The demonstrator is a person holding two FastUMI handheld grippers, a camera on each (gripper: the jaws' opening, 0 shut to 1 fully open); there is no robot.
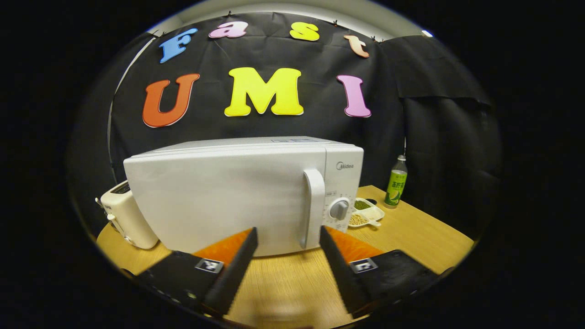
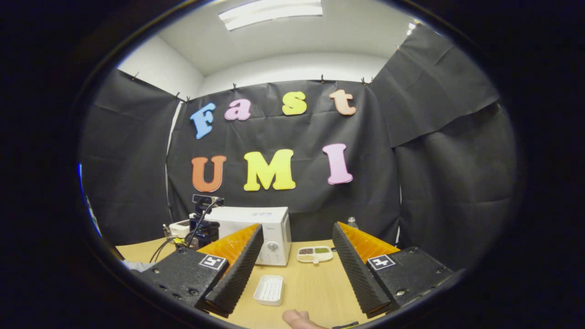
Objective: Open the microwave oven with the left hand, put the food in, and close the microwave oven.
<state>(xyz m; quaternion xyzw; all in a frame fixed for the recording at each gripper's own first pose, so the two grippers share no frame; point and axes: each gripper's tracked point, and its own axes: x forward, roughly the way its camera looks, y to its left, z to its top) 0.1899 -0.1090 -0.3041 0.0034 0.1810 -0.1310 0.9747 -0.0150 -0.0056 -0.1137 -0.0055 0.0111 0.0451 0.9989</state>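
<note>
Your left gripper (image 1: 288, 237) is spread wide, empty, just before the shut microwave (image 1: 242, 192) handle (image 1: 314, 208). Right gripper (image 2: 297, 237) wide too, empty; white tray (image 2: 269, 289) lies on table (image 2: 315, 288) between its fingers.

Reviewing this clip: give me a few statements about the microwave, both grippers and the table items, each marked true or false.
1. The microwave door is shut. True.
2. The left gripper is clamped on the door handle. False: it is open, short of the handle, holding nothing.
3. A green bottle stands on the table to the right of the microwave in the left gripper view. True.
4. The right gripper holds the white tray. False: it is open and the tray lies on the table.
5. A toaster sits beside the microwave. True.
</note>
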